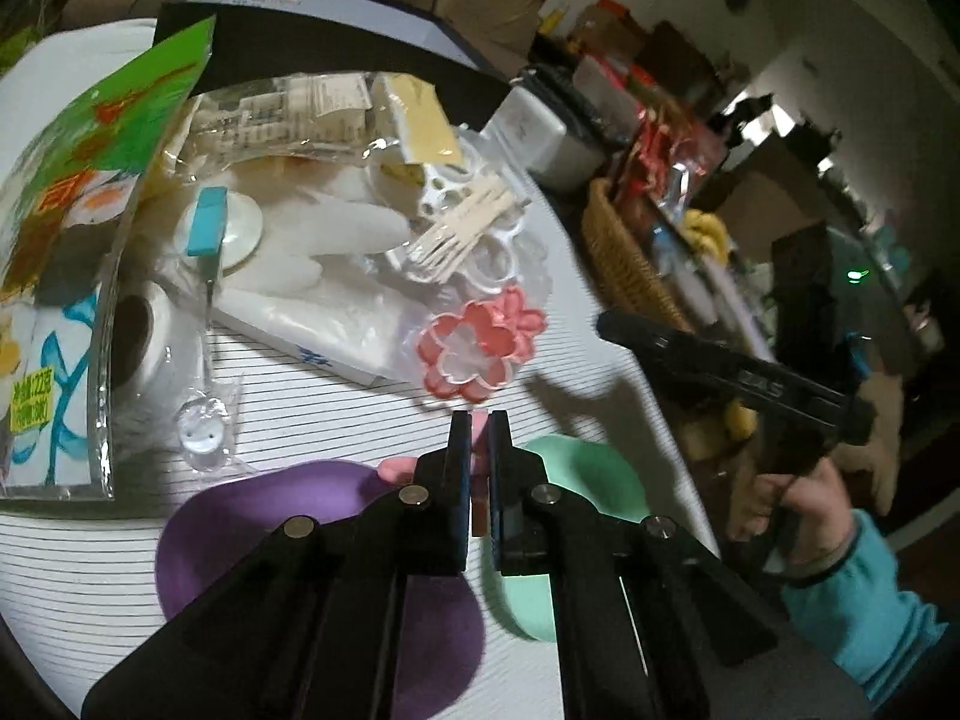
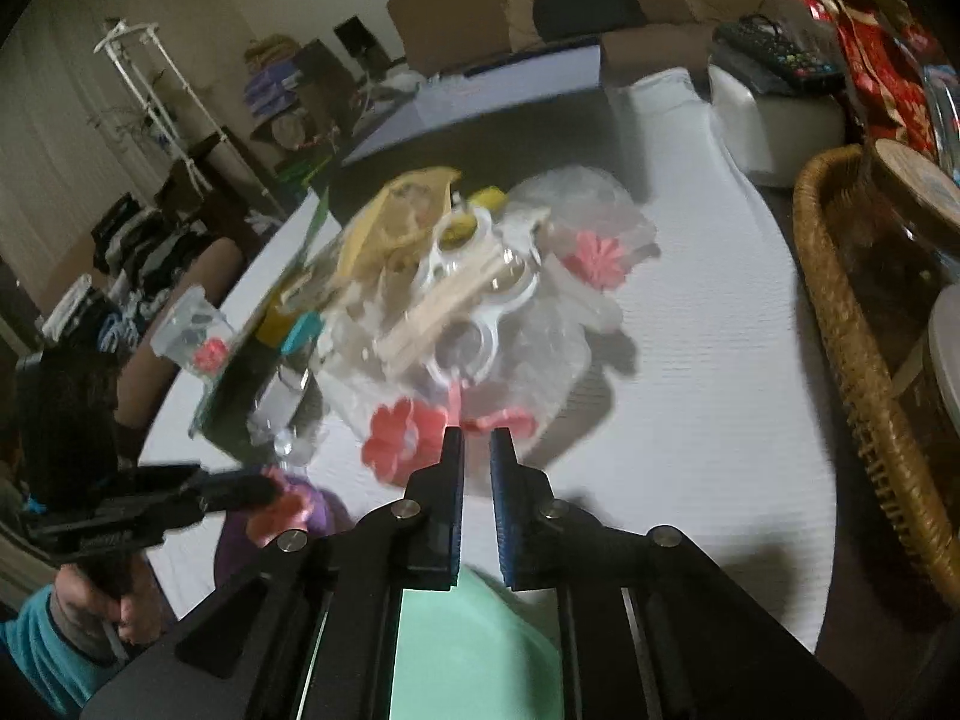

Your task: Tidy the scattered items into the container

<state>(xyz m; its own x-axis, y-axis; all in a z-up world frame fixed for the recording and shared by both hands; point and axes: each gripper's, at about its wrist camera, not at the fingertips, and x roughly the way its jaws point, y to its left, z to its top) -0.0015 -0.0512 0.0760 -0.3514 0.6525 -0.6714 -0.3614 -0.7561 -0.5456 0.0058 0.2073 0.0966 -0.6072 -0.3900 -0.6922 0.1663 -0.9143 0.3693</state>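
Observation:
My left gripper (image 1: 480, 420) is shut on a small pink flower-shaped piece (image 1: 396, 468), held just above a purple dish (image 1: 240, 540) and beside a mint green dish (image 1: 576, 480). The right wrist view shows that gripper (image 2: 270, 489) at the lower left with the pink piece (image 2: 282, 510) at its tip. A pink flower cutter (image 1: 480, 348) lies in clear wrapping ahead, in front of white ring moulds (image 1: 492, 258) and wooden forks (image 1: 462, 228). My right gripper (image 2: 477, 438) hovers over the green dish (image 2: 468, 648), jaws nearly together with nothing seen between them; the cutter (image 2: 396, 438) is just beyond its tips.
A tall green snack packet (image 1: 90, 180) stands at the left of the pile. A wicker basket (image 2: 840, 312) full of goods borders the table's right edge, with a white box (image 2: 774, 114) behind it. A dark flat box (image 1: 336, 54) lies at the back. A hand in a teal sleeve (image 1: 852, 588) holds the right gripper.

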